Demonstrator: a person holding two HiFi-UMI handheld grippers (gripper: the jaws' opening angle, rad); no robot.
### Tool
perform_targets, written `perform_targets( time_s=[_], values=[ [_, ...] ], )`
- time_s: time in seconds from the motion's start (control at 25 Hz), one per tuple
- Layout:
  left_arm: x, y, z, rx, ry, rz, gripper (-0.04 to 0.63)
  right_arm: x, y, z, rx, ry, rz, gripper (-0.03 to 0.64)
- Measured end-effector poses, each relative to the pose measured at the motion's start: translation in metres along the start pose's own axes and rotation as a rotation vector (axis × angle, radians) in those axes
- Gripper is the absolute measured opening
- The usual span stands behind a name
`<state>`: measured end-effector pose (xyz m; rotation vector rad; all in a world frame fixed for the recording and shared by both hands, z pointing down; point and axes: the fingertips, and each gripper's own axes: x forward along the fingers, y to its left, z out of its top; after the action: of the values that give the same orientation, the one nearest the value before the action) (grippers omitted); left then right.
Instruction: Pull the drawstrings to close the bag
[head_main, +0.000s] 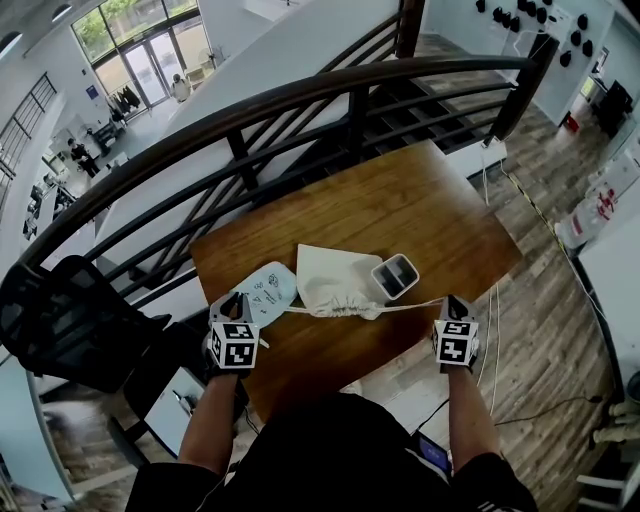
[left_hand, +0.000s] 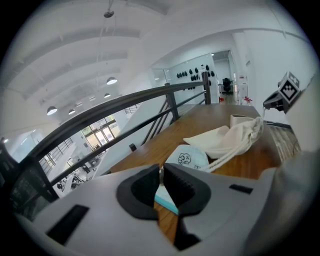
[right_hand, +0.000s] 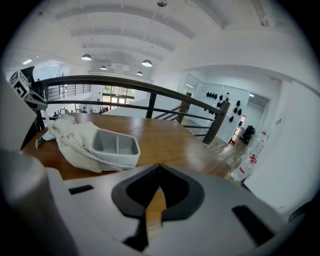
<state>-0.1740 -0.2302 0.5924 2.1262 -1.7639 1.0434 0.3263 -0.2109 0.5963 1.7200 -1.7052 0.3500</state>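
Drawstrings clamped by the closed left claw and right claw may slip free if uneven pulling drags the bag sideways.

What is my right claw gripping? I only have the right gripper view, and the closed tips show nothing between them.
Observer: In the head view, a drawstring runs taut from the bag straight into the right claw.
Operator: And the left claw?
Observer: The left claw is shut on the other drawstring, which stretches out the opposite way from the bag's gathered mouth.
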Motion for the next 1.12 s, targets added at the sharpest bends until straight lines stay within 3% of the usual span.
perform_targets(
  time_s=[0.28,0.52,0.84,1.12],
  values=[
    [-0.002,-0.032,0.012,0.004,-0.034,-0.086,0.034,-0.009,0.076,0.015,-0.08,-0.044,0.15,0.0],
    [-0.011,-0.067,0.026,-0.056,-0.1,-0.209,0.038,-0.018,0.123,0.033,-0.085,-0.095,0.277,0.019],
    [-0.018,-0.091,0.035,-0.064,-0.144,-0.327,0.213,-0.027,0.143,0.052,-0.031,-0.145,0.382,0.199],
    [-0.027,-0.088,0.044,-0.065,-0.184,-0.335,0.228,-0.037,0.15,0.064,-0.021,-0.184,0.388,0.183]
  ],
)
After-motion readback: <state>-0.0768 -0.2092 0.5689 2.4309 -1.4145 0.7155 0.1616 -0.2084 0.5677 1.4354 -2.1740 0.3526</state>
